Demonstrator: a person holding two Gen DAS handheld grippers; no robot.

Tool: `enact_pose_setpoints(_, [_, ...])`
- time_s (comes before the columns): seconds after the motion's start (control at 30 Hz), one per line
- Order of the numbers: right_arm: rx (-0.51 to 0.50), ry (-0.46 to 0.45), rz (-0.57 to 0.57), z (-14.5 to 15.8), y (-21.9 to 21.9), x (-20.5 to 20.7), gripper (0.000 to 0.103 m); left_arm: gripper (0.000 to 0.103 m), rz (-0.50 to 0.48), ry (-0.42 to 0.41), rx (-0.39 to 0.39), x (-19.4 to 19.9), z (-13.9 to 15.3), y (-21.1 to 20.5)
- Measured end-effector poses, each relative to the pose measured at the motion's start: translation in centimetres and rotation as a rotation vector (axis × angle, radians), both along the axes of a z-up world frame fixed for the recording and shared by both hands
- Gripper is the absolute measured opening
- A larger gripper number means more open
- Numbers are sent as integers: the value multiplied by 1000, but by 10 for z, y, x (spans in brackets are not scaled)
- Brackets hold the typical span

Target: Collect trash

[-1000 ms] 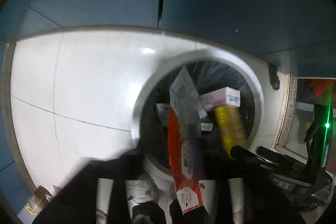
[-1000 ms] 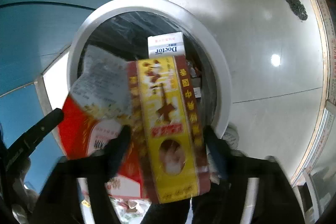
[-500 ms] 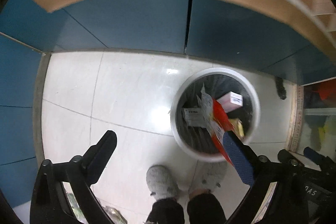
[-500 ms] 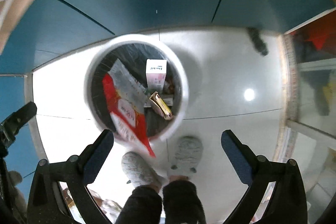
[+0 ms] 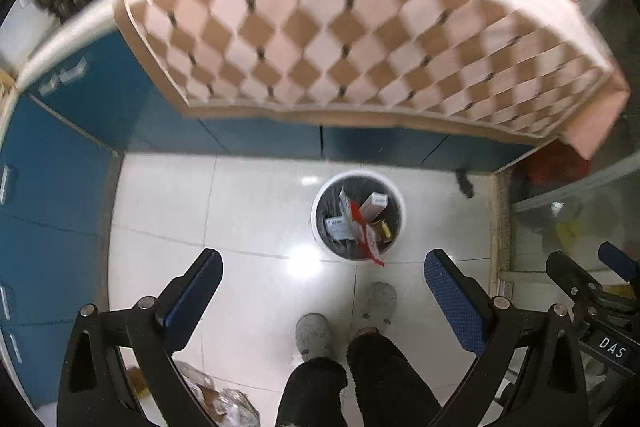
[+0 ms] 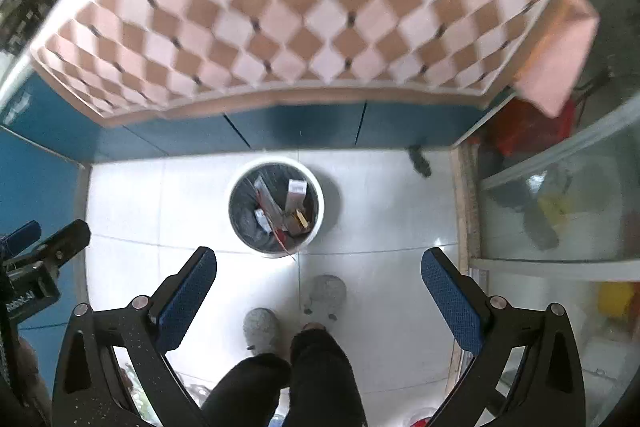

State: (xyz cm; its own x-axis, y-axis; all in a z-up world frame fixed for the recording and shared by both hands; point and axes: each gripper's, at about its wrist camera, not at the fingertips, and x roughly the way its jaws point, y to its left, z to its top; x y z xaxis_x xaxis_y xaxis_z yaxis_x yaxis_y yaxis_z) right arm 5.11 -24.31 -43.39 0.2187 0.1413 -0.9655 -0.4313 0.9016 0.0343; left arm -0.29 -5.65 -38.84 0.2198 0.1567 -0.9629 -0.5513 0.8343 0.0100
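A round white trash bin (image 5: pixel 320 227) with a black liner stands on the white tiled floor, far below both grippers; it also shows in the right wrist view (image 6: pixel 240 231). Inside lie a red snack wrapper (image 5: pixel 366 241) hanging over the near rim, a white carton (image 5: pixel 374 203), a yellow box (image 5: pixel 385 229) and other packets. My left gripper (image 5: pixel 322 285) is open and empty, high above the floor. My right gripper (image 6: pixel 318 281) is open and empty at the same height.
A table edge with a brown and pink checked cloth (image 5: pixel 360 39) overhangs the bin. Blue cabinet fronts (image 5: pixel 56 187) line the left and back. The person's legs and grey slippers (image 5: pixel 312 335) stand just before the bin. A glass case (image 6: pixel 560 211) is at right.
Both grippers opened and let the red wrapper and yellow box drop into the bin. Both then rose well away from the bin, so the table edge came into view.
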Motion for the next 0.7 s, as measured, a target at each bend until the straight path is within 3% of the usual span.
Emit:
enact_pose_setpoints(0.1, [25,-48,-20,68,-13,-24,103,103,-17,-58,13,-18,53,-6])
enact_pose_setpoints(0.27, [70,-134,-58,162,-29,-69,103,103,-62,-128,14,-44,116,-14])
enact_pose_setpoints(0.53, [208,-153,-97,246,-49,-117,103,103,-81,-202,-29,-76,195,-18])
enact_pose_setpoints(0.7, [273,-150,-38,290,-57,-131,103,103,-57,-271,-96,-88,230,-22])
